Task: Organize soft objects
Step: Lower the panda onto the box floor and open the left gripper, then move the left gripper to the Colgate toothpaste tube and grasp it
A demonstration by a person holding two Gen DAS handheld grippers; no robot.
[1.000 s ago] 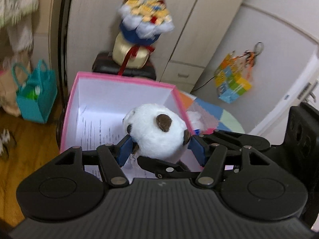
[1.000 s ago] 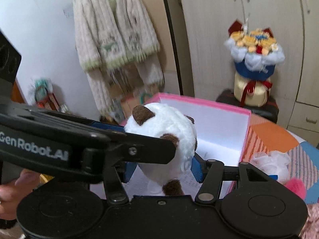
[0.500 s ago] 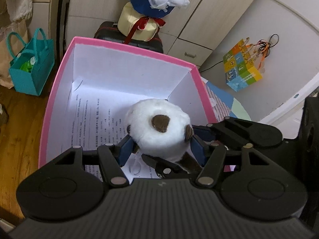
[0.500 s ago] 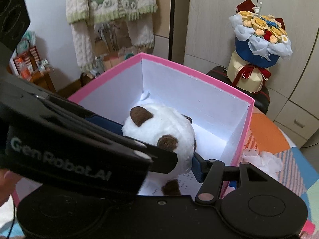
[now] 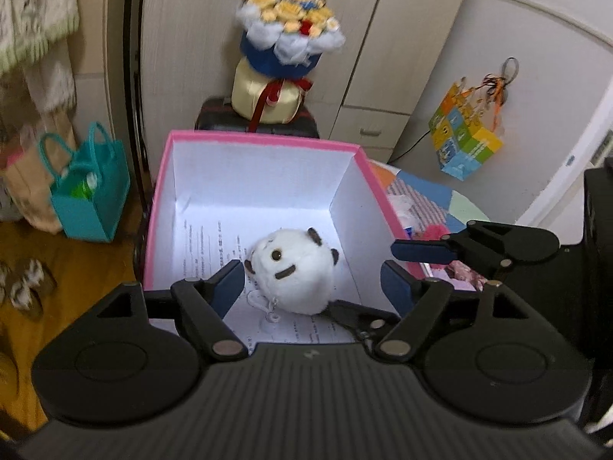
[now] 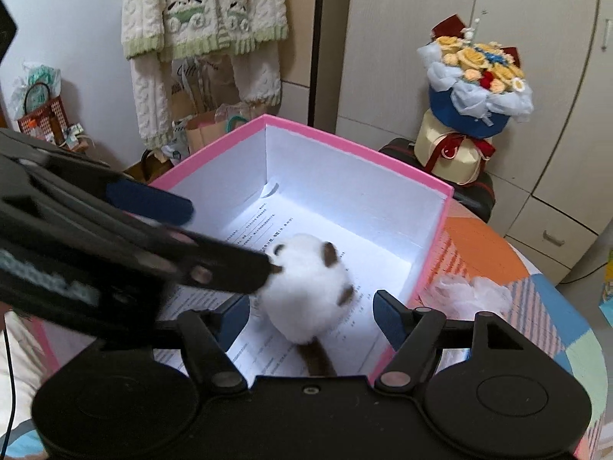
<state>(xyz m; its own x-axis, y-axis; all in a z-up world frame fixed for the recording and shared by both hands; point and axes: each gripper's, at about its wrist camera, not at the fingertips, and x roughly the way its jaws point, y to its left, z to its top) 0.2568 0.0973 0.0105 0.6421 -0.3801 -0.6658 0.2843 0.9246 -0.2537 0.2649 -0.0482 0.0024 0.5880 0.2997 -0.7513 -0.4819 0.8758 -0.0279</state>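
Patchwork table point(image 6: 551, 299), pink box point(image 5: 377, 184), white plush point(image 5: 293, 276) lying inside

- It was a home bedroom – pale wardrobe doors point(image 6: 440, 38) lined the wall.
- A knitted sweater point(image 6: 203, 11) hung up; a flower bouquet point(image 5: 289, 44) stood nearby.

Left wrist view: mounted just behind the left gripper point(image 5: 312, 281), tilted steeply down, close above the pink-rimmed white cardboard box point(image 5: 264, 142), facing the far wall at 12 o'clock. Right wrist view: behind the right gripper point(image 6: 310, 318), likewise tilted down and near, facing 11 o'clock. Shared: box interior, round white plush toy point(image 5: 293, 280) point(image 6: 306, 287), blue-wrapped flower bouquet point(image 5: 287, 50) point(image 6: 475, 88).
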